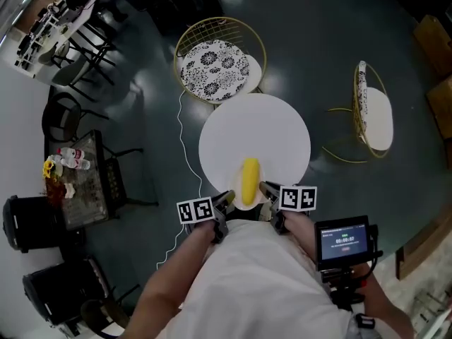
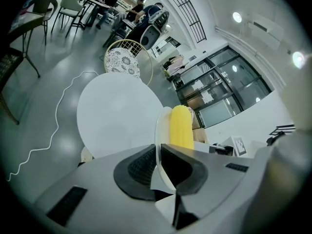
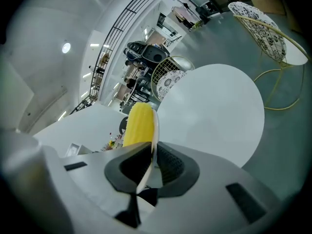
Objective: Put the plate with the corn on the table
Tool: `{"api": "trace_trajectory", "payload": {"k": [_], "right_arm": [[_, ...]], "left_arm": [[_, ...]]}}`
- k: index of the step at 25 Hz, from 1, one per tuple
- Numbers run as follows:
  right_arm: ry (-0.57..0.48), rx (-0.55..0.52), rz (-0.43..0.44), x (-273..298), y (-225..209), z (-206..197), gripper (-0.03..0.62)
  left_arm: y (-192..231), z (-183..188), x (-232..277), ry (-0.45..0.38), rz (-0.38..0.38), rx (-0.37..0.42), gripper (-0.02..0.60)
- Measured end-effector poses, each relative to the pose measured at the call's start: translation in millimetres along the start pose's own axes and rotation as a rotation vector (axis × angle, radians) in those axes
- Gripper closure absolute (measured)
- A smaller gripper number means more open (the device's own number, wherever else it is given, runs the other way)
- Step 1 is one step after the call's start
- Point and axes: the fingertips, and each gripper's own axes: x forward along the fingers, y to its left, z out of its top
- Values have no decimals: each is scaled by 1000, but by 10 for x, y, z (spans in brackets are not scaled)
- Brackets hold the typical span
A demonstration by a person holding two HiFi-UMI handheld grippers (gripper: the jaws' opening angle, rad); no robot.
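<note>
Where the head view looks down on the round white bench [image 1: 254, 129], the plate [image 1: 239, 203] lies over the bench's 6 o'clock edge. Whether the plate touches the bench top cannot be told. The corn [image 1: 249, 179] lies on the plate, with its long axis running from 6 to 12 o'clock.

The left hand-held gripper [image 1: 227, 199] takes the plate rim at about 8 o'clock. In the left gripper view, the left hand-held gripper [image 2: 158, 155] has both jaws closed onto the thin rim of the plate [image 2: 158, 128], one pad on each face. The corn [image 2: 180, 126] shows just past the jaws, with the bench [image 2: 117, 113] beyond it.

The right hand-held gripper [image 1: 265, 189] takes the rim at about 3 o'clock. In the right gripper view, the right hand-held gripper [image 3: 152, 155] is likewise clamped on the rim of the plate [image 3: 155, 128]. The corn [image 3: 139, 123] shows on one face of the plate, and the bench [image 3: 214, 108] shows past the other.

A wire chair [image 1: 219, 62] with a patterned cushion stands at the bench's 11 o'clock. A second chair [image 1: 371, 111] stands at the bench's 3 o'clock. A white cable [image 1: 185, 147] runs along the floor [image 1: 141, 119] at the bench's 9 o'clock.
</note>
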Motion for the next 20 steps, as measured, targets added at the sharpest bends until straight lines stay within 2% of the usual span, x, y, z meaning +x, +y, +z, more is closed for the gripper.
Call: {"api": "trace_trajectory", "payload": {"k": [5, 15, 20], "right_arm": [[-19, 46, -27, 58, -79, 97, 553], [5, -7, -59, 182, 43, 368, 551], [-6, -3, -51, 495, -135, 581, 551]], "left_arm": [[33, 131, 115, 37, -17, 19, 546], [41, 432, 146, 57, -39, 5, 546], [257, 692, 375, 62, -31, 7, 546]]}}
